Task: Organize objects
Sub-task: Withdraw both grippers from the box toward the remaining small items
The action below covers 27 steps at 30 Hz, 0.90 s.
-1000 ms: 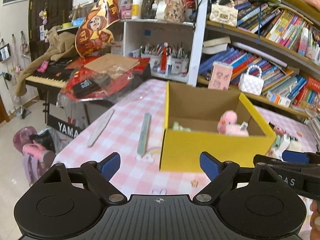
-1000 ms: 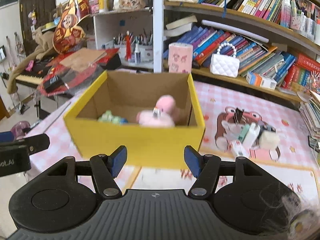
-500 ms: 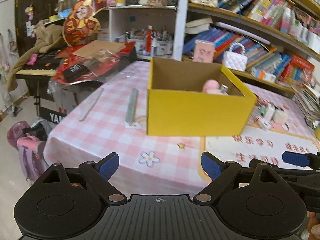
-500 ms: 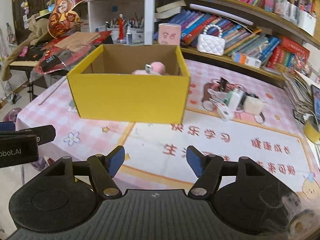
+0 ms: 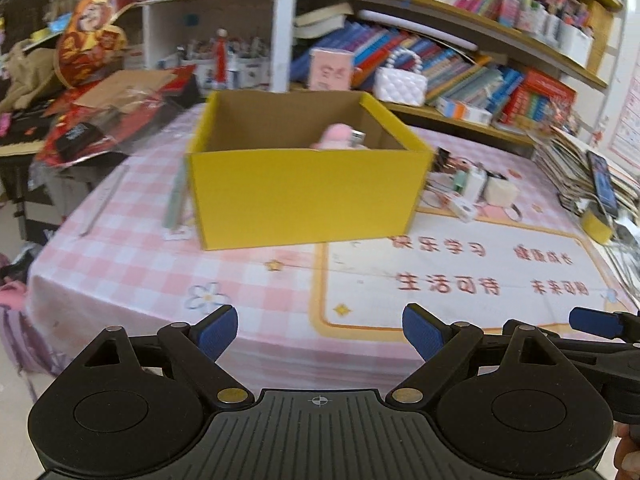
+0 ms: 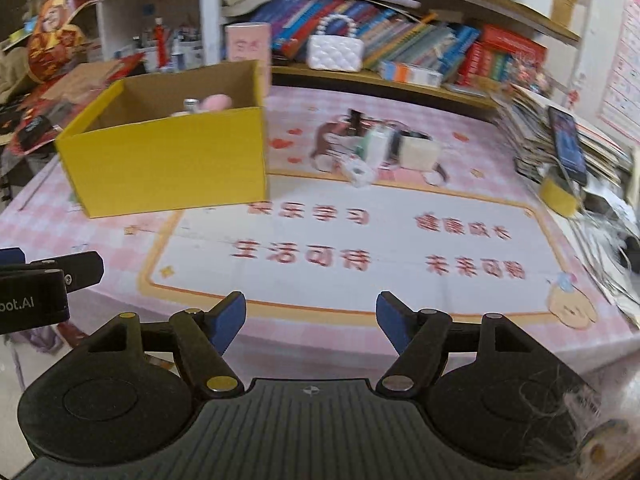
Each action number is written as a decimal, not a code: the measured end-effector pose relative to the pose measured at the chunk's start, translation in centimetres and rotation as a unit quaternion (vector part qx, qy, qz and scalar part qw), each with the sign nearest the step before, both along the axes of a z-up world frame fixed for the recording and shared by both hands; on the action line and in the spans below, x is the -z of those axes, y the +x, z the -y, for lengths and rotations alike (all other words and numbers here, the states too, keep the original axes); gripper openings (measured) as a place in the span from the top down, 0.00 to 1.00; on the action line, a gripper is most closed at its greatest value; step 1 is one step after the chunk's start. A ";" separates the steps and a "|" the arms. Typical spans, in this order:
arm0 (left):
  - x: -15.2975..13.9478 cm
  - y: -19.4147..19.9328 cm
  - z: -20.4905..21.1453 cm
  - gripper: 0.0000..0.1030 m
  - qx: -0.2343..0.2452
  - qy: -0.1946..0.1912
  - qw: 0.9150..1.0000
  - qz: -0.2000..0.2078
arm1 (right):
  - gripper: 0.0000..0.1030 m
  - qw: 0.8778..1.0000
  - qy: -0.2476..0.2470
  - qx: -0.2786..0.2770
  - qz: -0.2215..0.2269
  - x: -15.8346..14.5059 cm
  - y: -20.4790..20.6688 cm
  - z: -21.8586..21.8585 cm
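Note:
A yellow cardboard box (image 5: 304, 196) (image 6: 168, 168) stands open on the pink checked table, with a pink plush toy (image 5: 336, 136) (image 6: 216, 102) inside. A cluster of small white and green objects (image 5: 472, 188) (image 6: 384, 152) lies on the table to the right of the box. My left gripper (image 5: 320, 334) is open and empty, well back from the table's near edge. My right gripper (image 6: 312, 320) is open and empty, also back at the near edge. Each gripper shows at the side of the other's view.
A white mat with red characters (image 6: 352, 248) covers the table's near right part. A long green strip (image 5: 176, 196) lies left of the box. Stacked books with a phone (image 6: 568, 144) and a small yellow item (image 6: 560, 196) sit at the right edge. Bookshelves (image 5: 460, 60) stand behind.
Both grippers have pulled back from the box toward the table's near edge and swung to the right. Both stay open and empty. The box has not moved.

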<state>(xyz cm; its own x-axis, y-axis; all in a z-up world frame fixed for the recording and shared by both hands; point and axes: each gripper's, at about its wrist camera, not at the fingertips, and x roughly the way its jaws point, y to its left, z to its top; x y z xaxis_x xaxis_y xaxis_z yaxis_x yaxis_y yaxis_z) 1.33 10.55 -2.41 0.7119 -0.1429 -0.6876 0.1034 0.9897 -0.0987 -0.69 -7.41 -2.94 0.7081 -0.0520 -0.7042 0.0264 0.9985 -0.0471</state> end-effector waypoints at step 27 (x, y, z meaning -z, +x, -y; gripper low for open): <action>1.8 6.4 16.0 0.11 0.094 0.026 0.994 -0.045 | 0.30 0.994 0.004 0.095 -0.048 1.9 3.9 14.9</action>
